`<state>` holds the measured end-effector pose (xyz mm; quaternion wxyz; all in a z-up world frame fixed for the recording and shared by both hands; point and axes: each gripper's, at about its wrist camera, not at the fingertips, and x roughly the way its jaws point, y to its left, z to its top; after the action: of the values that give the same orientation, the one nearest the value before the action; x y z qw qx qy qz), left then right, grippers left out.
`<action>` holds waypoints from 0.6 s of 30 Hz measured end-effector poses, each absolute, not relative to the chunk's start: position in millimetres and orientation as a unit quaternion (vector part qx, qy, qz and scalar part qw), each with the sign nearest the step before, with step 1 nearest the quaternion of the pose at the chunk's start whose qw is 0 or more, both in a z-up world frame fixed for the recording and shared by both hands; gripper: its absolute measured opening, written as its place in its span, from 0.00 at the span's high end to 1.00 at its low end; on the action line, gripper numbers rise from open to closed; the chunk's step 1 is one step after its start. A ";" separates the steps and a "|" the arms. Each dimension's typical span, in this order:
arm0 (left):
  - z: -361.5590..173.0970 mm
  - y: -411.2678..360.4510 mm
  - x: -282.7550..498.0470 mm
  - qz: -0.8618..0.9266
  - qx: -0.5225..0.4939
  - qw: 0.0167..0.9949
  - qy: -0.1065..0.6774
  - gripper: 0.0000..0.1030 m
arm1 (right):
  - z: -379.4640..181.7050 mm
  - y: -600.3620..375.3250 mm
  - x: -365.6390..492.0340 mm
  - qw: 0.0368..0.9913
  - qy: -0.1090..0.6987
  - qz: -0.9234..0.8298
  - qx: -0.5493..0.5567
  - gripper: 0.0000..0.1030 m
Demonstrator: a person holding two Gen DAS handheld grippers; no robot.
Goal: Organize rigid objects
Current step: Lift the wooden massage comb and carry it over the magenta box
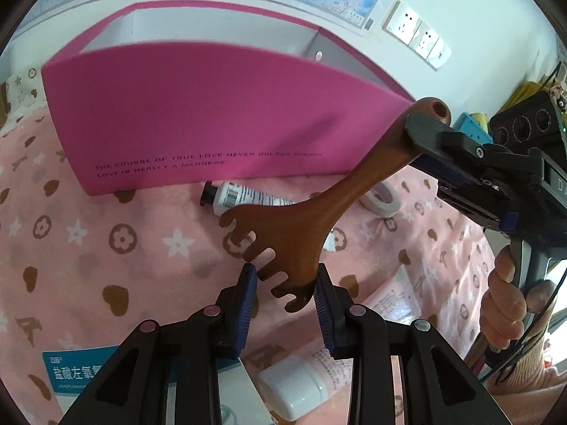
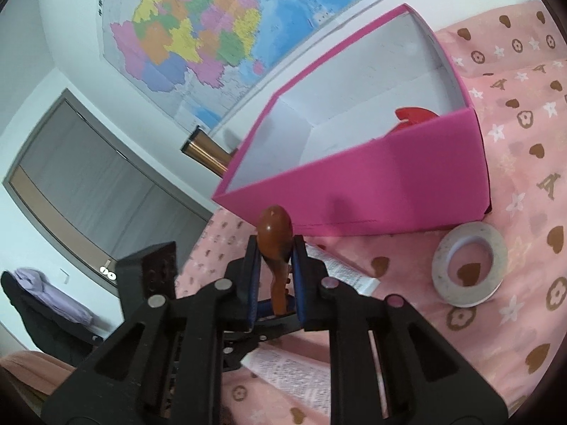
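The open pink cardboard box (image 1: 198, 120) fills the upper left. At lower centre, the left gripper (image 1: 285, 283) clamps the brown wooden toothed massage comb (image 1: 301, 226); at right, the right gripper (image 1: 418, 141) pinches its handle end.

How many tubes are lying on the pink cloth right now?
2. One small white tube lies by the pink box; a larger white-capped tube lies under the left gripper. Others may be hidden.

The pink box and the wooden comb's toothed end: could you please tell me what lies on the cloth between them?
In the left wrist view, a white tube with a black cap lies on the cloth between the pink box and the wooden comb.
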<state>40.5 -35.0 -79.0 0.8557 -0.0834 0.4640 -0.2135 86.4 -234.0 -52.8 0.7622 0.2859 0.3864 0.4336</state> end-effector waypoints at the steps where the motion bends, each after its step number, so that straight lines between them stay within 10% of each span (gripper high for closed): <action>1: -74.3 -34.0 38.9 -0.215 -0.083 0.859 0.457 0.69 | -49.6 -234.5 86.3 0.762 0.383 0.435 0.287 0.82; 18: 29.0 -36.3 80.0 -0.222 -0.017 0.907 0.358 0.70 | 27.4 -254.0 118.5 0.785 0.297 0.448 0.309 0.82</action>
<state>80.0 -36.3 29.0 0.9068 -0.0165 0.3578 -0.2221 118.5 -254.0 27.4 0.7845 0.3094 0.2973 0.4477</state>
